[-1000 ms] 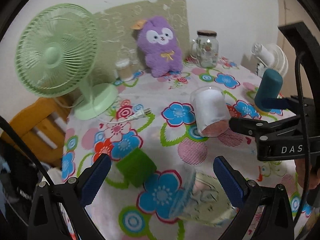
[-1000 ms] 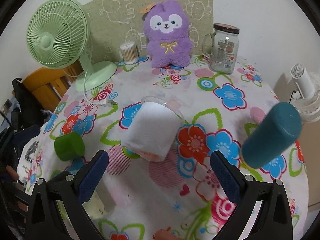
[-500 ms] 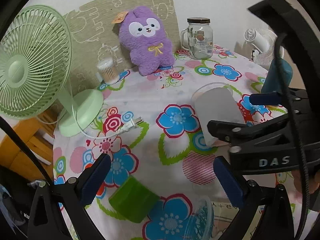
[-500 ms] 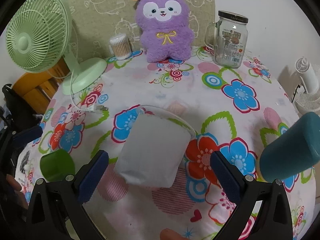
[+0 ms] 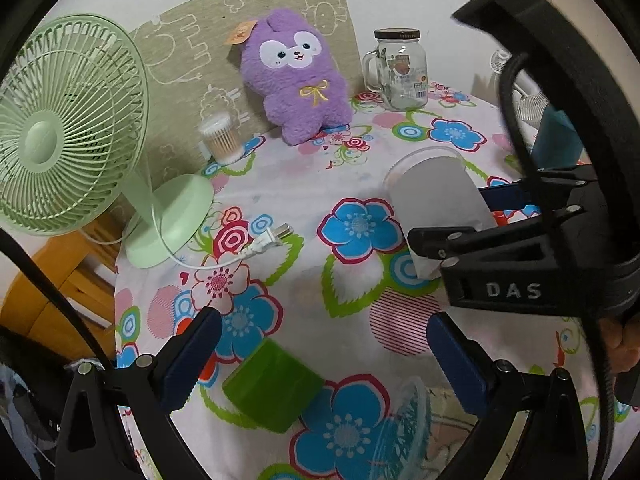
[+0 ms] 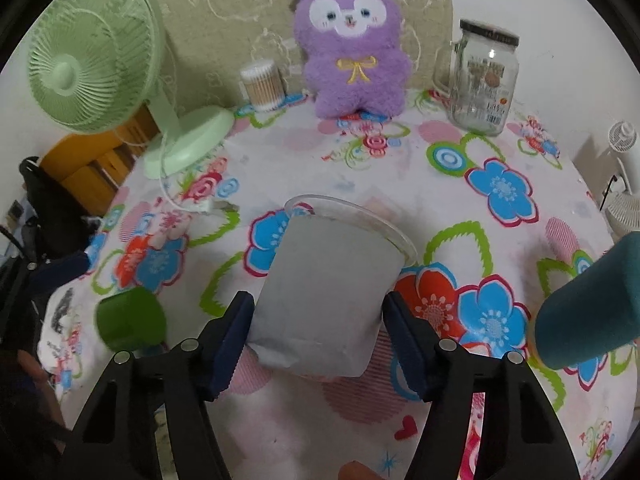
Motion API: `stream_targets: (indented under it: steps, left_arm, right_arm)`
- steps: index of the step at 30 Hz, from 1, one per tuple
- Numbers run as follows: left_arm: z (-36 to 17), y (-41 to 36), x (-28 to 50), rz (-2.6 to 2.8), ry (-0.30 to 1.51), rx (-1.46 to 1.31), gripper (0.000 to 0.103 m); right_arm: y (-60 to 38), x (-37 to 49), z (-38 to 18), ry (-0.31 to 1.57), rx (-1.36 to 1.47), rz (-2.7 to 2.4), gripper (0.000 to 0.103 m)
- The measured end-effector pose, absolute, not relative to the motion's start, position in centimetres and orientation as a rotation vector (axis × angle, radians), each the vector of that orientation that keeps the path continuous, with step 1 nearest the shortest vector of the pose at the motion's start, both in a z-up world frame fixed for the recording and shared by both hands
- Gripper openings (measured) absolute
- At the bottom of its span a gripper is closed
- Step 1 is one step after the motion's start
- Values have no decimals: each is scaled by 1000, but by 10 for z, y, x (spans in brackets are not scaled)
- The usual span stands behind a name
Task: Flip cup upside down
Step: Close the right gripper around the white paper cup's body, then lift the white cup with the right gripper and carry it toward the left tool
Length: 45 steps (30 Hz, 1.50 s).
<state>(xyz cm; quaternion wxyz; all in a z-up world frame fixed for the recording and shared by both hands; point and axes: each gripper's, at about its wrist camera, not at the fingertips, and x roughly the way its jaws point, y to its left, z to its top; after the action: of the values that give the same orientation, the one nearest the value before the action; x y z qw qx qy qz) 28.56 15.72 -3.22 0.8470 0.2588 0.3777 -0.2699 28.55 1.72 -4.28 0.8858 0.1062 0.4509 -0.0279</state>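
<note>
Right gripper [image 6: 318,328]: we clamp both pads on the tipped white cup [image 6: 332,288].
Left gripper [image 5: 320,354]: we hover wide open, empty, above the green cup [image 5: 272,388].

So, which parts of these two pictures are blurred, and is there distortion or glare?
Left wrist view: fisheye bending with a dark round border; the fan and plush are sharp, the black frame of the right claw close to the lens is smeared. Right wrist view: same bending; the green cup is motion-blurred, the white cup sharp. Light is soft, with only small glints on the jar.
</note>
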Motion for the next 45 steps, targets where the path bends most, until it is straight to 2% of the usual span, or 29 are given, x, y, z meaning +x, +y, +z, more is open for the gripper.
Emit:
stream_targets:
  steps: [7, 14, 32, 45]
  left_arm:
    - [-9, 164, 260, -572, 770, 514, 103]
    - [7, 171, 208, -603, 758, 427, 103]
    - [-34, 157, 72, -705, 833, 526, 103]
    - [-55, 164, 37, -714, 898, 498, 103]
  right_arm:
    - [22, 238, -2, 857, 160, -17, 69]
    - [24, 171, 8, 853, 97, 40, 69]
    - [31, 50, -40, 982, 48, 92, 69]
    - [36, 27, -61, 1033, 51, 102, 70]
